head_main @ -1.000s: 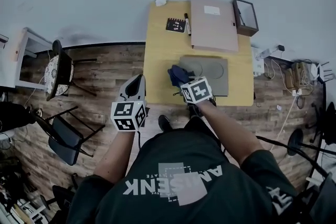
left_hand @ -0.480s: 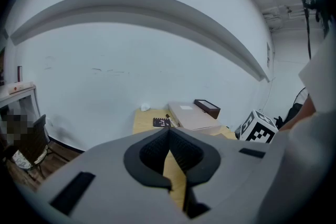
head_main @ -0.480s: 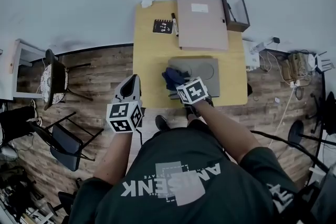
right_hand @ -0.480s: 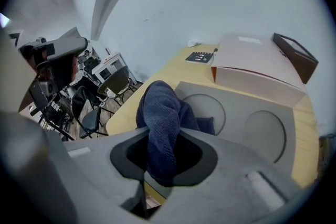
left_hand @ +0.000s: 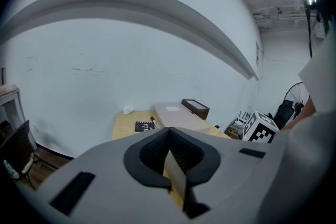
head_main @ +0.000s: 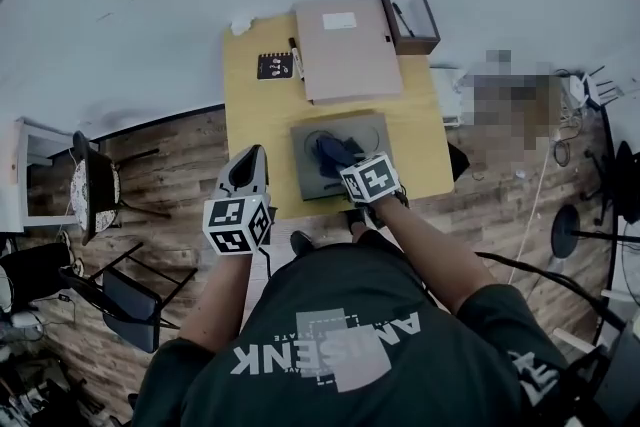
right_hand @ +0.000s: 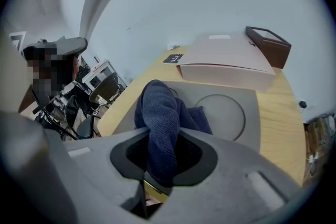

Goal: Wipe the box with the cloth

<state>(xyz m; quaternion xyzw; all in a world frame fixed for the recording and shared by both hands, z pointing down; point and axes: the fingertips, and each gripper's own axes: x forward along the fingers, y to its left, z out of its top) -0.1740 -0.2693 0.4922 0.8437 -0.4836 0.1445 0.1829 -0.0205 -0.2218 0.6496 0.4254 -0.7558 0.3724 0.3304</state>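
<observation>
The cloth is dark blue and bunched up. It sits on top of the grey box, on the box's left part. My right gripper has it: the jaws are clamped on the cloth, and a fold of it sticks up between them. The rest of the cloth lies on the box in front of my jaws. The grey box is flat and has a round ring shape on its lid. It lies near the front edge of the table.

Behind it is a big flat pink box. A small brown box stands at the back right corner. Left of the pink box are a pen and a black notebook.

My left gripper is off the table, by its front left corner, over the wood floor. Its jaws are together with nothing in them.
</observation>
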